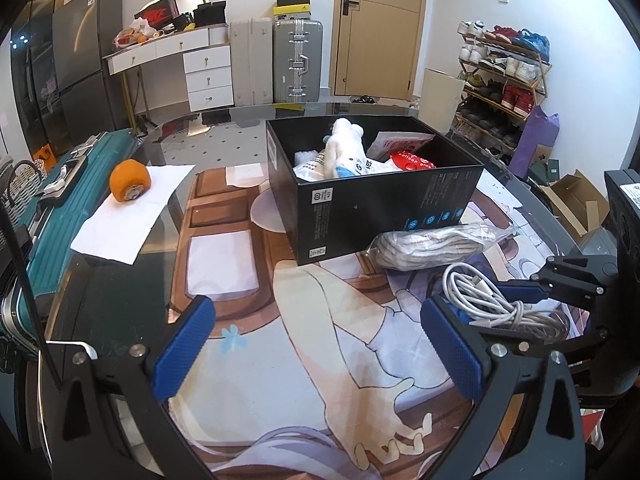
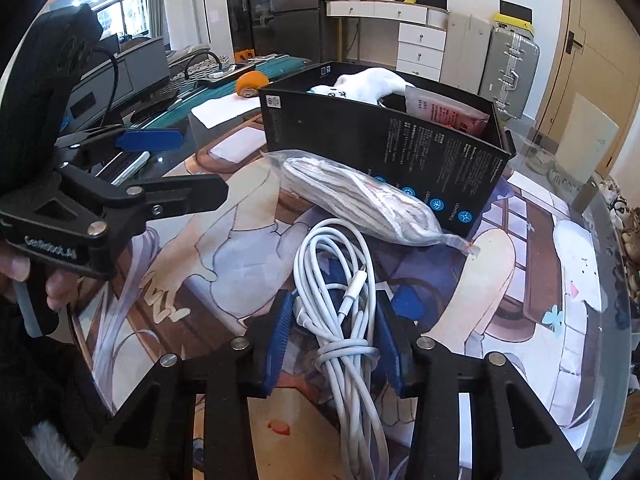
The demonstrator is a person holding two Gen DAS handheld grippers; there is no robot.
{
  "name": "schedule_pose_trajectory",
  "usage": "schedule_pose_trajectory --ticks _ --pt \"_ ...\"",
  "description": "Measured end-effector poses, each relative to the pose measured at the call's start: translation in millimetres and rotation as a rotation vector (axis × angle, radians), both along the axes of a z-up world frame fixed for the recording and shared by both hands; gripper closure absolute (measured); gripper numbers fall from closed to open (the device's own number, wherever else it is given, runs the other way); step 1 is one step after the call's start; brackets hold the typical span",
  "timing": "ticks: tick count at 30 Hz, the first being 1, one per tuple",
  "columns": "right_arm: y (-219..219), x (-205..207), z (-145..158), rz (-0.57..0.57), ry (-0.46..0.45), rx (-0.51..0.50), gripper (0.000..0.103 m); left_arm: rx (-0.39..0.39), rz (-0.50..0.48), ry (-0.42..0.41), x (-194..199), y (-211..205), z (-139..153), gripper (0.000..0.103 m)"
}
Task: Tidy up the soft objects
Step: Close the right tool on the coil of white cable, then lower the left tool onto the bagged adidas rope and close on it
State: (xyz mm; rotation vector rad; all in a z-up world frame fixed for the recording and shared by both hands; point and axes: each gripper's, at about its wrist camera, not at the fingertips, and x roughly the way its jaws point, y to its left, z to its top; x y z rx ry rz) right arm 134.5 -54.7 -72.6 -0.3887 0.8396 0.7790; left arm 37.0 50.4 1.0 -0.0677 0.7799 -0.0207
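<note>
My right claw (image 2: 334, 336) is clamped on the coiled white cable (image 2: 340, 304), lying on the surface (image 2: 520, 280) just before the black box (image 2: 384, 148). It looks light, floppy; gripping the knotted middle suits. My left claw (image 1: 316, 344) stands apart, empty.

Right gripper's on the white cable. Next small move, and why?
Probably lift it straight up. The right gripper is shut on the white cable, whose loops still lie on the mat against the bagged cloth bundle, and the black box stands open behind them.
</note>
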Motion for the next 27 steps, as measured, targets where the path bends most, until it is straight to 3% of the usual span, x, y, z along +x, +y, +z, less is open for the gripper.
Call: schedule_pose_trajectory --ticks 16,27 --pt "-7.8 -15.8 18.0 0.057 -0.005 0.068 0.063 -0.004 0.002 0.0 2.1 1.0 1.6 0.0" --pt "-47.5 -4.0 39.3 -0.047 -0.046 0.114 0.063 -0.017 -0.052 0.03 16.7 -24.2 -2.3 0.0"
